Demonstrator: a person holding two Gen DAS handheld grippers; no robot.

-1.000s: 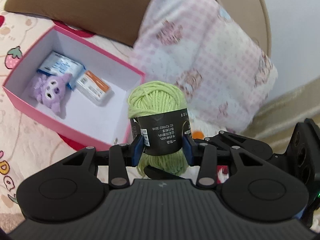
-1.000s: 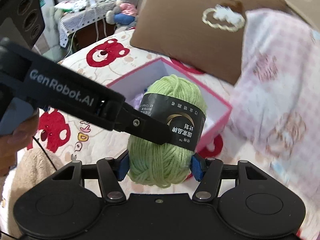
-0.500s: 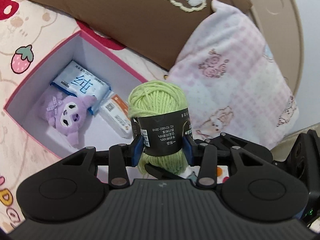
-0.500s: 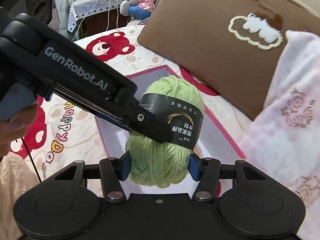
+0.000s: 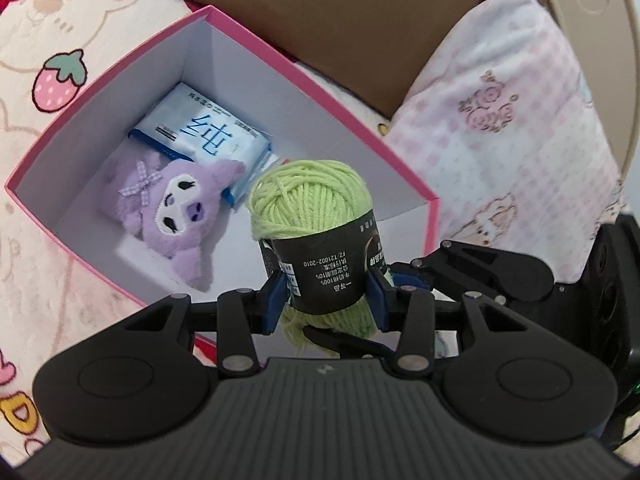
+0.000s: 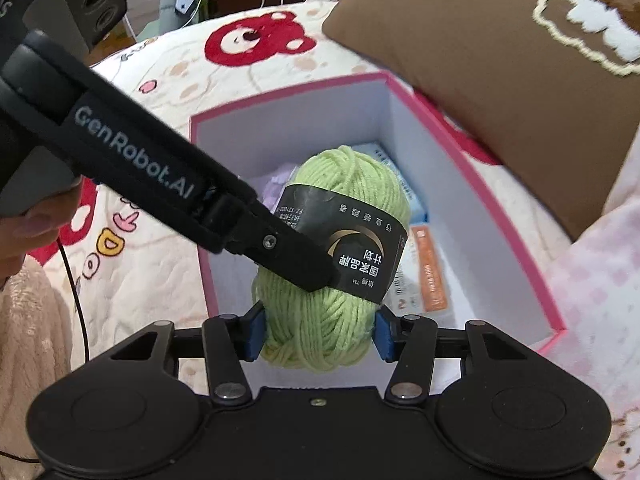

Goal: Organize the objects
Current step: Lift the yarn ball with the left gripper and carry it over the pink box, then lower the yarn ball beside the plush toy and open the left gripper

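Note:
A green yarn ball (image 5: 308,200) with a black paper band hangs over the open pink box (image 5: 320,80). My left gripper (image 5: 327,300) is shut on the band. In the right wrist view the yarn ball (image 6: 352,184) has one left finger (image 6: 296,264) lying across its band. My right gripper (image 6: 319,332) holds the lower end; its jaws are closing and the blue pads press into the wool. Inside the box lie a purple plush toy (image 5: 172,200), a blue-white tissue pack (image 5: 208,132) and a small orange-white carton (image 6: 430,276).
A brown pillow (image 5: 320,8) leans behind the box, a pink checked pillow (image 5: 512,120) lies to its right. The box stands on a bear-print bedspread (image 6: 160,280). A hand (image 6: 24,232) holds the left gripper's handle. Furniture and cables stand beyond the bed.
Both grippers have come down with the yarn ball, from beside the box to over its inside. The box now fills more of both views. The right pads have drawn closer together on the wool.

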